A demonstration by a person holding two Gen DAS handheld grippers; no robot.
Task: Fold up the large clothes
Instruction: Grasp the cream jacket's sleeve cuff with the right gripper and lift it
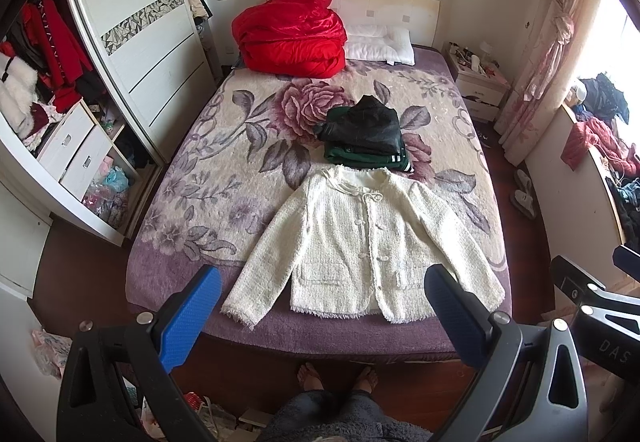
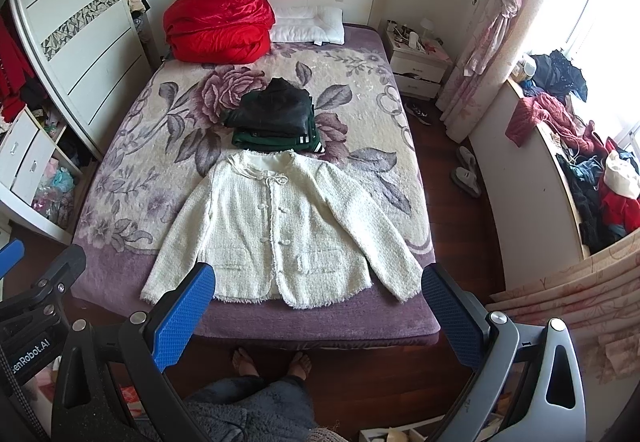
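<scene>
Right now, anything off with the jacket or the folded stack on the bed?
Mostly fine. The white jacket lies flat, front up, sleeves spread, still unfolded. The folded stack behind it is a bit askew: the black top piece sits offset from the green one. Both grippers, left and right, are open, holding nothing.

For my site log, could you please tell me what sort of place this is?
Almost certainly a home bedroom: a double bed with headboard and pillow, a sliding-door wardrobe full of hanging clothes, and a bedside cabinet. A cream tweed jacket lies flat on the bed.
</scene>
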